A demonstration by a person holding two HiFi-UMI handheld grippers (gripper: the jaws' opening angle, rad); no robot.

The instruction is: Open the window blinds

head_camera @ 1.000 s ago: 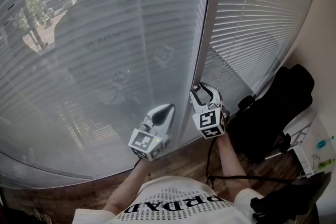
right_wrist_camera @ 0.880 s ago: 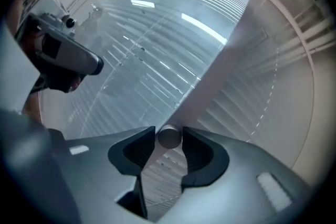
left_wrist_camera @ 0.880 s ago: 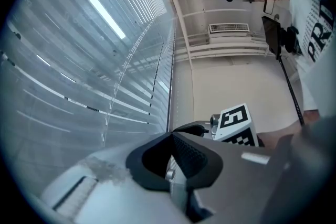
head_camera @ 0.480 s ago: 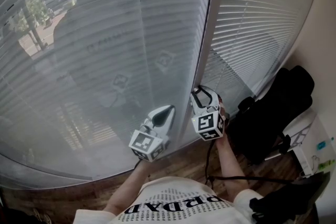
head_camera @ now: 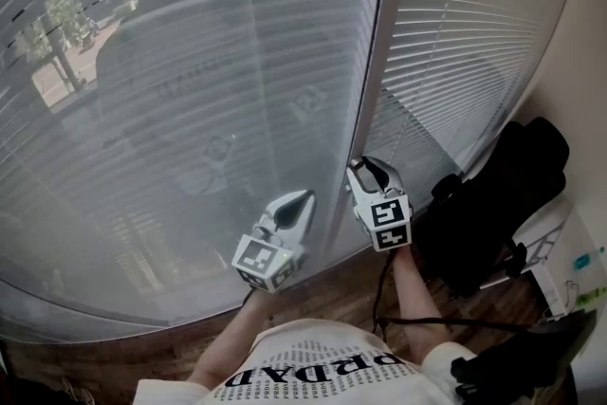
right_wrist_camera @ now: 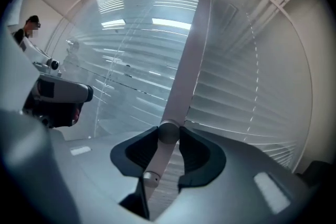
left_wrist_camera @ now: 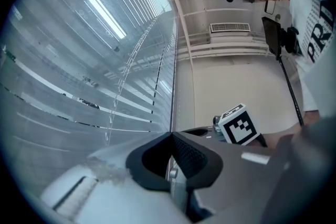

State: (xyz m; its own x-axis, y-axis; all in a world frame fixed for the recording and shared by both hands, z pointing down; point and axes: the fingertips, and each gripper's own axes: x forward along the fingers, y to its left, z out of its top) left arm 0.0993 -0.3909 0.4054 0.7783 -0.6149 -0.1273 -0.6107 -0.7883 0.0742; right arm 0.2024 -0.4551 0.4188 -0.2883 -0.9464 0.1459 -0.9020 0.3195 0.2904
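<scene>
Two panels of white slatted blinds (head_camera: 190,90) cover the window, with a pale upright frame (head_camera: 372,81) between them. The slats lie nearly flat, and trees show faintly through them at the upper left. In the right gripper view, the blinds' white tilt wand (right_wrist_camera: 156,164) runs up between my right gripper's (right_wrist_camera: 169,138) pads, which have just been closing and now press on its round collar. In the head view that gripper (head_camera: 370,170) sits at the foot of the frame. My left gripper (head_camera: 303,196) is shut and empty, its tips (left_wrist_camera: 170,135) close to the left panel.
A black chair or bag (head_camera: 503,194) stands against the wall at the right, with a white unit (head_camera: 574,266) beside it. A dark cable (head_camera: 446,325) trails over the wooden floor (head_camera: 332,285) below the blinds.
My right gripper has rolled about its own axis, so its marker cube faces differently, and it has shifted slightly. The left gripper has stayed still.
</scene>
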